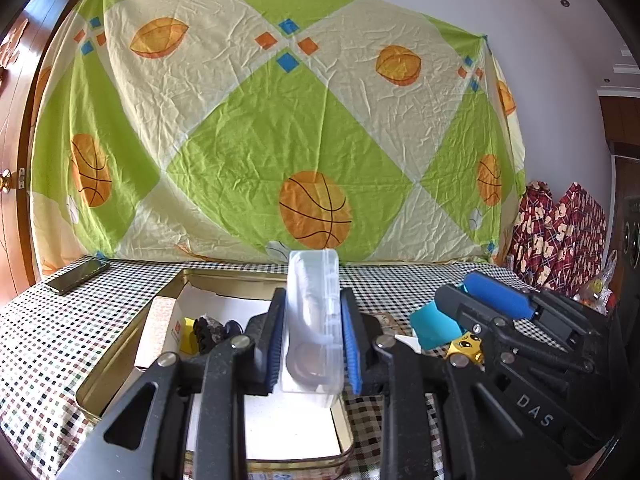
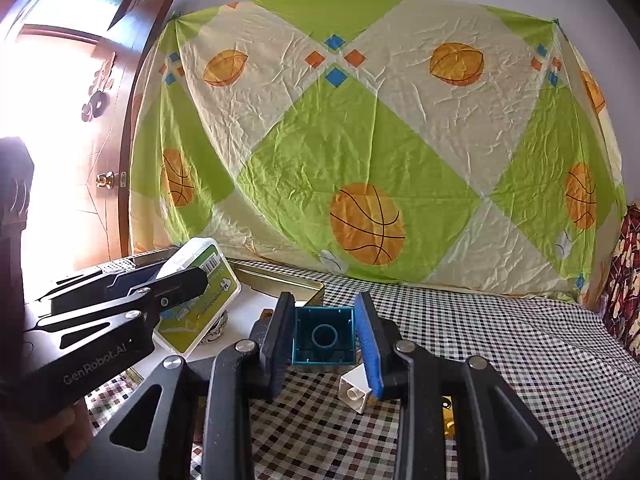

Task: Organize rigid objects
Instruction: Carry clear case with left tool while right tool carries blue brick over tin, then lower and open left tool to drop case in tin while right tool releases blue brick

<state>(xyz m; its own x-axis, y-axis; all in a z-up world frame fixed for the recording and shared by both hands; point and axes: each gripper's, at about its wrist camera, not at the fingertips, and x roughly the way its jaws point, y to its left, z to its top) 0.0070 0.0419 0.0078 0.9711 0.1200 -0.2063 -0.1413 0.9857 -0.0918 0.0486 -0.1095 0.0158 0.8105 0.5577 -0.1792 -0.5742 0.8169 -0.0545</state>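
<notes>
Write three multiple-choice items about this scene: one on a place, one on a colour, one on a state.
1. Where is the phone?
A. inside the tin
B. on the checkered cloth, beyond the tin's far left corner
C. in the right claw

2. What colour is the building block in the right claw?
A. teal
B. red
C. white

3. What is the state of the left claw?
A. open, empty
B. shut on the clear plastic box
C. shut on the yellow block

Answers: 1 B, it lies flat on the cloth outside the gold tin. 2 A, its hollow underside shows teal. 3 B, both pads press the clear plastic box above the tin.
</notes>
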